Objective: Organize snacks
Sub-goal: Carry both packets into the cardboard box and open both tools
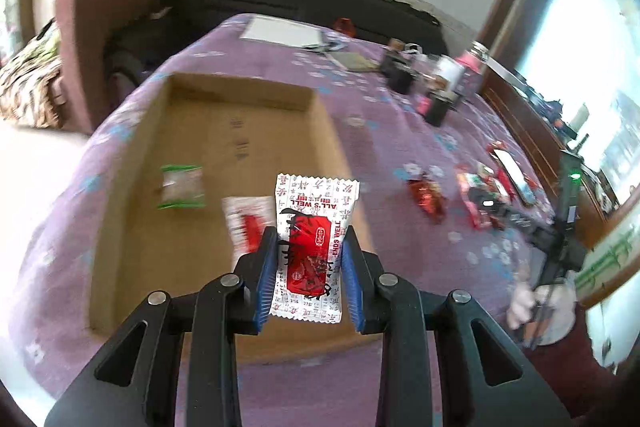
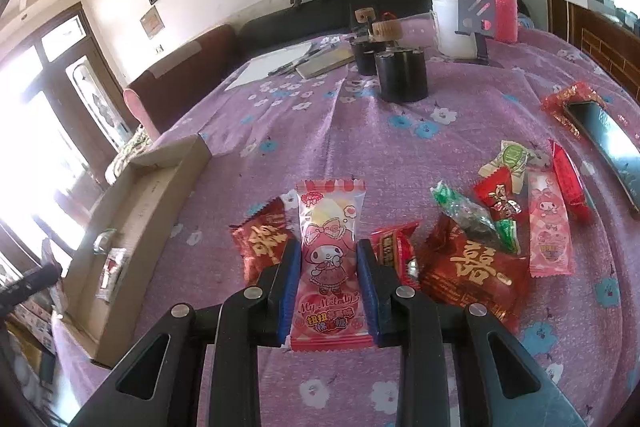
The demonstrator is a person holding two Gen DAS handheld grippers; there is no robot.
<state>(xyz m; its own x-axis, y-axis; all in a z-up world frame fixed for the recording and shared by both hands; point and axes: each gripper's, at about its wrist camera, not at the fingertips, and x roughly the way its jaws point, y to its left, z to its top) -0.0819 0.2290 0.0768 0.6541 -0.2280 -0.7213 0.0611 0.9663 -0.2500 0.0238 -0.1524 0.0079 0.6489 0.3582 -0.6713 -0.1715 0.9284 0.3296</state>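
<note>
That white-and-red foil snack packet (image 1: 310, 243) is pinched lengthwise in your left gripper (image 1: 310, 255), hanging over the shallow brown cardboard tray (image 1: 240, 131) ahead and below. Your right gripper (image 2: 329, 267) is clamping the pink cartoon candy packet (image 2: 330, 259).

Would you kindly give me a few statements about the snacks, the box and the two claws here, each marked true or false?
1. The left claw grips a white and red packet. True.
2. The cardboard box holds no snacks. False: a green-edged packet and another white and red one lie in it.
3. The right claw is closed on a pink My Melody packet. True.
4. The phone lies inside the box. False: it rests on the purple cloth.
</note>
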